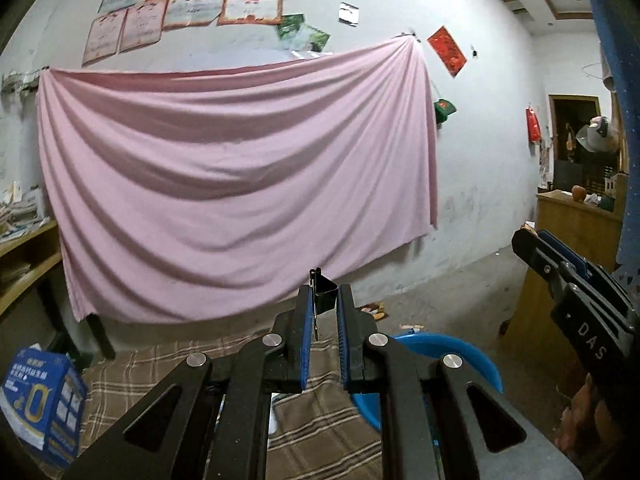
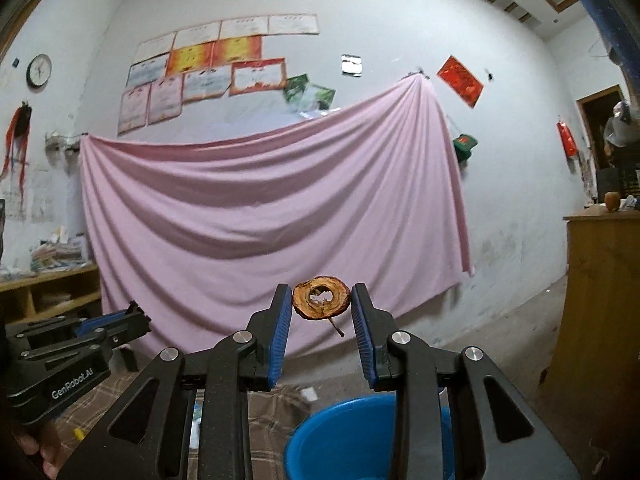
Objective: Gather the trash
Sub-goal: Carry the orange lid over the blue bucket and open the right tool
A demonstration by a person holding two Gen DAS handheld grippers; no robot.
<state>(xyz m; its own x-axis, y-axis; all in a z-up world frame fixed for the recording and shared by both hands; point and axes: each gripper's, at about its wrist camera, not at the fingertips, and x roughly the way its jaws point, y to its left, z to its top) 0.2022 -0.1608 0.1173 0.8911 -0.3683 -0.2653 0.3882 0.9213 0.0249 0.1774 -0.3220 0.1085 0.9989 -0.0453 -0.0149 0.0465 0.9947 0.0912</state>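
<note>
In the left wrist view my left gripper (image 1: 325,300) is shut on a small black binder clip (image 1: 326,295), which sticks up between the blue pads with its wire handle hanging down. My right gripper (image 2: 322,295) is shut on a brown dried fruit slice (image 2: 320,314), a ring with a hole and a thin stem. Both grippers are held high, facing the wall. A blue basin (image 2: 340,436) sits below the right gripper and shows partly behind the left one as the blue basin (image 1: 468,350). The other hand's gripper shows at each view's edge: right gripper (image 1: 528,242), left gripper (image 2: 138,314).
A pink sheet (image 1: 240,184) hangs on the wall ahead. A plaid cloth (image 1: 320,436) covers the surface below, with a blue printed box (image 1: 40,400) at its left. A wooden cabinet (image 2: 600,300) stands at the right and a low shelf (image 2: 48,284) at the left. Scraps lie on the floor (image 1: 376,312).
</note>
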